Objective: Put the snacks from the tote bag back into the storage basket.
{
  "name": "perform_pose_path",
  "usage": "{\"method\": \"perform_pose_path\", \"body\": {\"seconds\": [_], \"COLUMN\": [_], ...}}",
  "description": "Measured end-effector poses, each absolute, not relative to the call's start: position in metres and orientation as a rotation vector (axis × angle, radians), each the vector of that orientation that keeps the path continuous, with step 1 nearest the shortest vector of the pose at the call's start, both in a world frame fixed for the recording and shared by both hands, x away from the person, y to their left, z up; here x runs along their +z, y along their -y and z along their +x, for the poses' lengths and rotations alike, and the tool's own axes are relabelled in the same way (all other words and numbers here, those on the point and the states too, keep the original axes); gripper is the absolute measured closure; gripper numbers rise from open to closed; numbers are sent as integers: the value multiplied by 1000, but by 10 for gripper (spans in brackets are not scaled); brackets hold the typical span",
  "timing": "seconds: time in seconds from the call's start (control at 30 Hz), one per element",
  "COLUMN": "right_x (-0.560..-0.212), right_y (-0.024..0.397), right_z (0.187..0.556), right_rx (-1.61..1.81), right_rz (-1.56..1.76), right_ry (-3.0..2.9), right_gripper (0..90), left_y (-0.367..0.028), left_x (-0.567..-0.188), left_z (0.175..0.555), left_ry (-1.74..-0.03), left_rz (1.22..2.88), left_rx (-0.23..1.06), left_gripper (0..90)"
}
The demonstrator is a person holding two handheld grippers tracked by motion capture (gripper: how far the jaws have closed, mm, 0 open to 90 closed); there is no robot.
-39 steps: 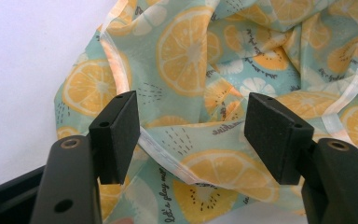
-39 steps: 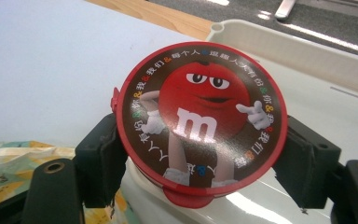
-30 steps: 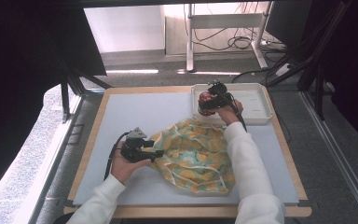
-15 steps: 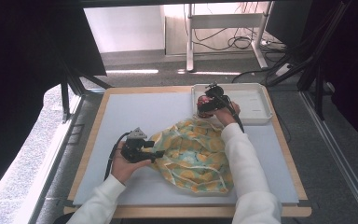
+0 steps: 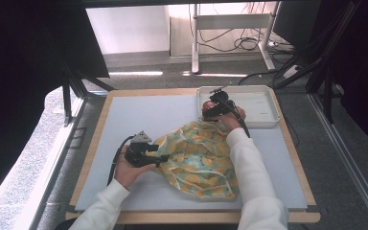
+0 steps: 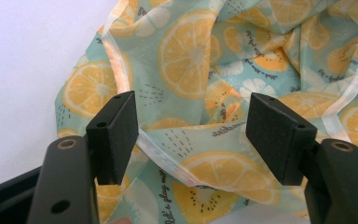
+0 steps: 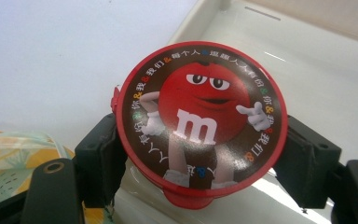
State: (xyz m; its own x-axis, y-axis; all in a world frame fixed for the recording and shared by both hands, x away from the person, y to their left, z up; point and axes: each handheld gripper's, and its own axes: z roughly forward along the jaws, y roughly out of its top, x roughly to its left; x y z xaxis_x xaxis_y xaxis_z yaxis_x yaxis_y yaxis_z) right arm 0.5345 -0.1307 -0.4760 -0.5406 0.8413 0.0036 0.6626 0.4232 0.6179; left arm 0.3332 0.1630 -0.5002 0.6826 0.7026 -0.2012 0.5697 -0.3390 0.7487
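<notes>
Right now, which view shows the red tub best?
The right gripper view: the red tub sits close up between the right tool's jaws, its lid and print plain, over the tray. In the high view it is a small red patch under that tool.

One lemon-print cloth bag (image 5: 199,160), one red round tin (image 7: 200,119), one white tray (image 5: 263,108).

Left gripper (image 5: 165,157) jaws apart, lying level; right gripper (image 5: 205,111) jaws clamped, arm stretched far forward.
</notes>
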Motion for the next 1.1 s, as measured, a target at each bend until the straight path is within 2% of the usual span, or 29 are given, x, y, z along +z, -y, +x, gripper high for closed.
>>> {"method": "perform_pose_path", "body": {"seconds": [0.17, 0.33, 0.47, 0.83, 1.1], "right_x": [-476, -472, -465, -444, -431], "right_y": [131, 133, 135, 142, 149], "right_z": [534, 530, 526, 508, 478], "right_rx": [817, 860, 893, 1031, 1116], "right_rz": [1311, 1323, 1324, 1262, 1197], "right_ry": [-2383, -2333, -2308, -2297, -2302], "right_gripper": [242, 167, 151, 186, 214], "left_y": [-163, -162, -161, -168, -169], "left_x": [-500, -501, -500, -500, -499], "left_z": [333, 333, 333, 336, 336], "left_ry": [-979, -980, -981, -1001, -1004], "left_rz": [2042, 2041, 2041, 2017, 2013], "left_rx": [201, 204, 204, 186, 194], "left_gripper": [332, 323, 322, 322, 323]}}
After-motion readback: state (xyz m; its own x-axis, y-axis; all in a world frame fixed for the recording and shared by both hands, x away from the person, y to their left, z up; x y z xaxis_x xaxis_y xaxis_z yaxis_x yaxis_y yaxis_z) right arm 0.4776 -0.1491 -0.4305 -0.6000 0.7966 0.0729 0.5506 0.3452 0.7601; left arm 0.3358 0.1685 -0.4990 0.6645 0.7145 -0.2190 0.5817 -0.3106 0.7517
